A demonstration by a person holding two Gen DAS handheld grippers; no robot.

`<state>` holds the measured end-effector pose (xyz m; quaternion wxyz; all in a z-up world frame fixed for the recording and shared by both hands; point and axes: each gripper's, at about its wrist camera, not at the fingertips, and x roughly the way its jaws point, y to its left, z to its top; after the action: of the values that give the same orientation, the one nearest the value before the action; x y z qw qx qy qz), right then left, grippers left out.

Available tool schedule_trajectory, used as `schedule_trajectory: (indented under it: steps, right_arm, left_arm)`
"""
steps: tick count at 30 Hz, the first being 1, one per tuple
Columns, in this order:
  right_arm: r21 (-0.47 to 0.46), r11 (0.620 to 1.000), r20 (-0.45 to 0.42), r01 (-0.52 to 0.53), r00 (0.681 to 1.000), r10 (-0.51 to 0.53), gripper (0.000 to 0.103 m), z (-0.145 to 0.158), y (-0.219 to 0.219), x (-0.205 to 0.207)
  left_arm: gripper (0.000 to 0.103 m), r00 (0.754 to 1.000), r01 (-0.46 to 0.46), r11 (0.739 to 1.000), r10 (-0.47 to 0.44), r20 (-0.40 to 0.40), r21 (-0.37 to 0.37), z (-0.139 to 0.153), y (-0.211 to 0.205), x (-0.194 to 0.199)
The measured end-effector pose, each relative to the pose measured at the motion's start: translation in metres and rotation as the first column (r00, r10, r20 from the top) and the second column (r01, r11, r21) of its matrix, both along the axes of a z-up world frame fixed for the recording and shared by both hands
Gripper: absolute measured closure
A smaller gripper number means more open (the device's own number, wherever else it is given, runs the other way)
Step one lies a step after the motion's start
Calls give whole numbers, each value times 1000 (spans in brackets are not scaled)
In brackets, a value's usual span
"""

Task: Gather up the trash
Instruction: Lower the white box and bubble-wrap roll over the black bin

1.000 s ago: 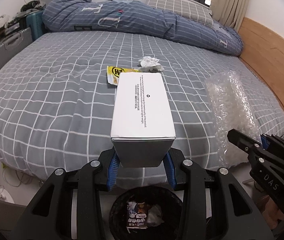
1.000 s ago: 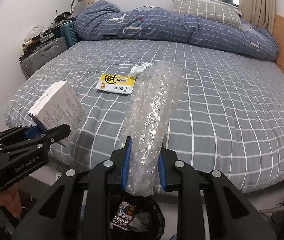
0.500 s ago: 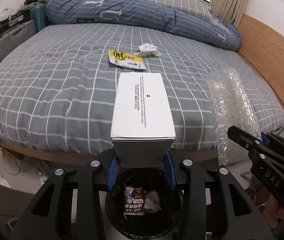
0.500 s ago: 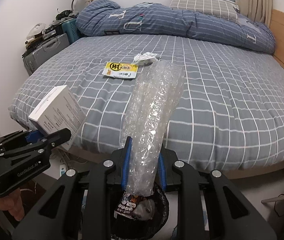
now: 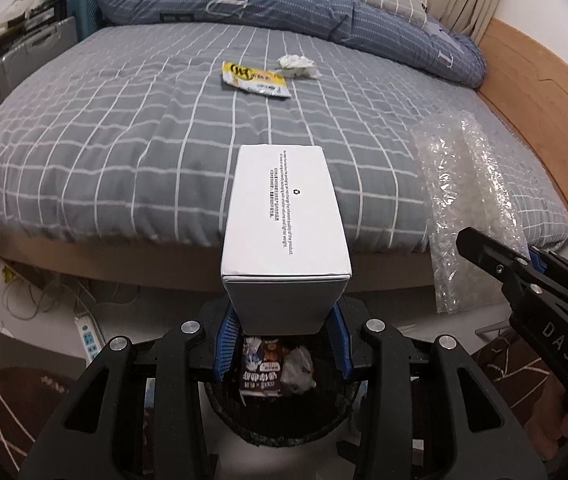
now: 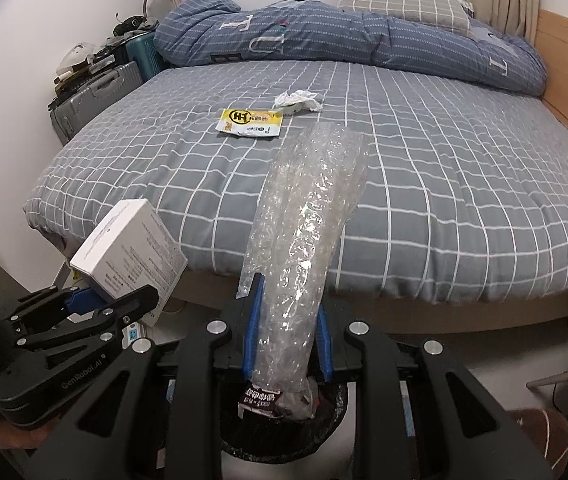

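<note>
My left gripper (image 5: 284,336) is shut on a white cardboard box (image 5: 286,224) and holds it over a black trash bin (image 5: 279,412) on the floor by the bed. My right gripper (image 6: 286,340) is shut on a roll of clear bubble wrap (image 6: 304,248), also above the bin (image 6: 284,436). The box also shows in the right wrist view (image 6: 131,248), and the bubble wrap in the left wrist view (image 5: 460,200). A yellow snack packet (image 6: 249,122) and a crumpled white tissue (image 6: 298,101) lie on the grey checked bed (image 6: 444,184).
The bin holds a dark wrapper (image 5: 261,372) and crumpled paper. A folded blue duvet (image 6: 344,40) and pillow lie at the bed's far end. Suitcases (image 6: 91,96) stand left of the bed. A power strip (image 5: 89,340) and cables lie on the floor.
Both grippers have drawn back from the bed and lowered with their loads. The bed edge and the bin now show more fully below them.
</note>
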<state>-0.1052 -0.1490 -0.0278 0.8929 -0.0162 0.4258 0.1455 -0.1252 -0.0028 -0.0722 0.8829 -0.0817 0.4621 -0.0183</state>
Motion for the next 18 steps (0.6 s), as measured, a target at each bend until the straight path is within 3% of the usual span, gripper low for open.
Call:
schedule_trajectory:
  steps: [5,9,18]
  right_arm:
    - [26,1000,-65,15,998,-13,81,-17,-6,-13]
    - [-39,999,-96,12,995,-16,81,-43,-2,-12]
    - [-60,998,-191,5,982,-16,80,-89,0,5]
  left_arm:
    - [65,999,-10,1000,9,-39,-22,-12,3,-13]
    - [65,998,-4,1000,3,-56,-18,-31,5,-14]
    - [65,991,-9,1000,8,-135,-10,-72,13,0]
